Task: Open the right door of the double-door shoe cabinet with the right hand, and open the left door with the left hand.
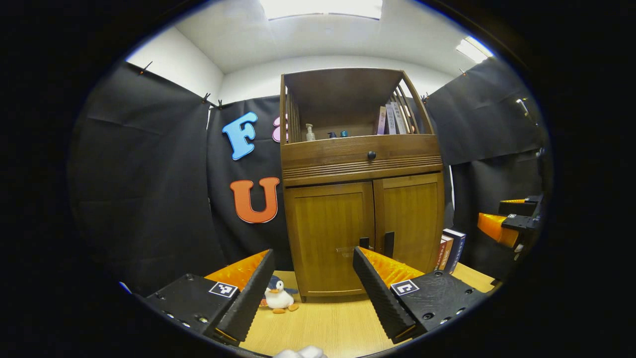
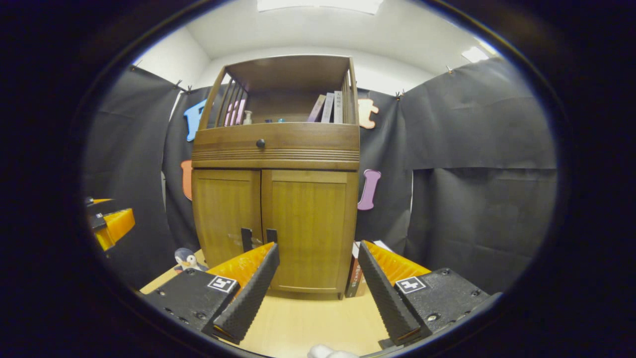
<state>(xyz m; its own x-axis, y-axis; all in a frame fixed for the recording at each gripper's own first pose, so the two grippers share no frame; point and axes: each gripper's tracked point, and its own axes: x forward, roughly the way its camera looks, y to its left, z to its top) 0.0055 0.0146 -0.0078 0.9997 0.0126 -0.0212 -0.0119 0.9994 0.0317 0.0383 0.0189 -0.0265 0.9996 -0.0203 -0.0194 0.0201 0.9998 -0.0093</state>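
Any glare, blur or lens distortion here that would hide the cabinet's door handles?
Left gripper view: ceiling light blown out, cabinet bowed by the fisheye, handles sharp and dark. Right gripper view: same bowing, handles readable, faint sheen on the left door, no motion blur.

No text, number or brand can be read with certainty. The left gripper [image 1: 313, 251] carries two small square white tags with a black block pattern [image 1: 222, 289], one on each side of its body, and the right gripper [image 2: 318, 245] carries two square tags of the same kind [image 2: 410, 285]; these are patterns, not letters. The upright books on the open top shelf of the brown wooden cabinet [image 1: 392, 119] have print on their spines, too small to read. The spines of the books standing on the table beside the cabinet [image 1: 449, 248] are also too small to read.
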